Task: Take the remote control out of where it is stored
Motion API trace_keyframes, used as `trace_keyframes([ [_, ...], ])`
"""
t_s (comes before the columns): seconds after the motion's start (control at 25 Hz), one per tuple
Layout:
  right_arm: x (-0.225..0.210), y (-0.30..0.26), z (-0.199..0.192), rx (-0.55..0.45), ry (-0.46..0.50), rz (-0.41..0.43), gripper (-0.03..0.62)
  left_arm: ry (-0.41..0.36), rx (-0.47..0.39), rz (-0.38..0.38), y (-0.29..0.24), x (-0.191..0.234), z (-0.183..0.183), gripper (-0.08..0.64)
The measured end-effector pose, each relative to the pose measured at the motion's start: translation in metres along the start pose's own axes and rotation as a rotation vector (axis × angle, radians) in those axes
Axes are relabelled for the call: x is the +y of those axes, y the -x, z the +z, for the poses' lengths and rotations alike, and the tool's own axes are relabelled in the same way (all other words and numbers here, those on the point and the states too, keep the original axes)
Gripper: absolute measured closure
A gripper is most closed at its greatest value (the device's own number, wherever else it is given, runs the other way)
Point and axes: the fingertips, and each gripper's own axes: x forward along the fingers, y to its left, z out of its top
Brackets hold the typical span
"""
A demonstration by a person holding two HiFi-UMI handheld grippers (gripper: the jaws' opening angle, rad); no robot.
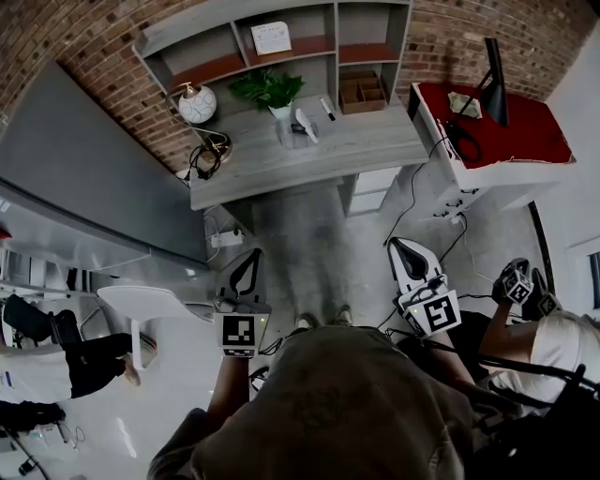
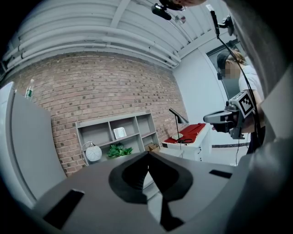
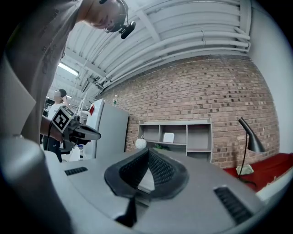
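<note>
- Left gripper (image 1: 251,255): clenched. In the left gripper view its two jaws meet at the tips, with nothing between them.
- Right gripper (image 1: 396,245): clenched. In the right gripper view the ribbed pads meet at the tips, and nothing is grasped.
- Position: I hold both grippers out in front of my body over bare floor, side by side and well apart from each other. Both point toward the grey desk (image 1: 366,150), which stands well apart from them against the brick wall (image 1: 75,37).
- Remote control: I cannot tell with certainty which item it is.
- A slim white object (image 1: 306,125) lies flat on the desktop, just right of the potted plant (image 1: 267,88). It is too small to identify.
- Other desktop items: a black marker (image 1: 326,109) lies near the white object. An open cardboard box (image 1: 361,91) with compartments stands at the back right, and its contents are not discernible. A round white lamp (image 1: 197,103) stands at the left end.
- Storage: a grey shelf unit (image 1: 375,23) rises at the back of the desk, with a small framed card (image 1: 271,37) in its middle bay. White drawers (image 1: 373,189) sit under the desk's right end, and I cannot tell whether they are fully closed.
- Surroundings: a red-topped cabinet (image 1: 525,127) with a black desk lamp (image 1: 494,80) stands to the right of the desk.
- A second person (image 1: 562,342) stands at my right.
</note>
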Motion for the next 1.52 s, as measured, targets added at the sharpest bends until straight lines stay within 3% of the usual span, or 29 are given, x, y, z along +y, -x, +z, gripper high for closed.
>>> trace_keyframes([
  [0.28, -0.020, 0.008, -0.019, 0.036, -0.006, 0.002, 0.578, 0.043, 0.028, 0.008, -0.012, -0.013, -0.005, 0.549],
  [0.72, -0.038, 0.010, -0.026, 0.024, -0.010, 0.013, 0.578, 0.030, 0.054, 0.020, -0.018, -0.028, -0.008, 0.549],
  [1.0, -0.036, -0.020, -0.028, 0.016, 0.014, 0.042, 0.578, 0.025, 0.063, 0.025, -0.034, -0.010, -0.019, 0.549],
  [1.52, -0.067, -0.098, -0.032, 0.018, 0.013, -0.018, 0.578, 0.032, 0.045, 0.007, -0.119, 0.054, -0.028, 0.549],
])
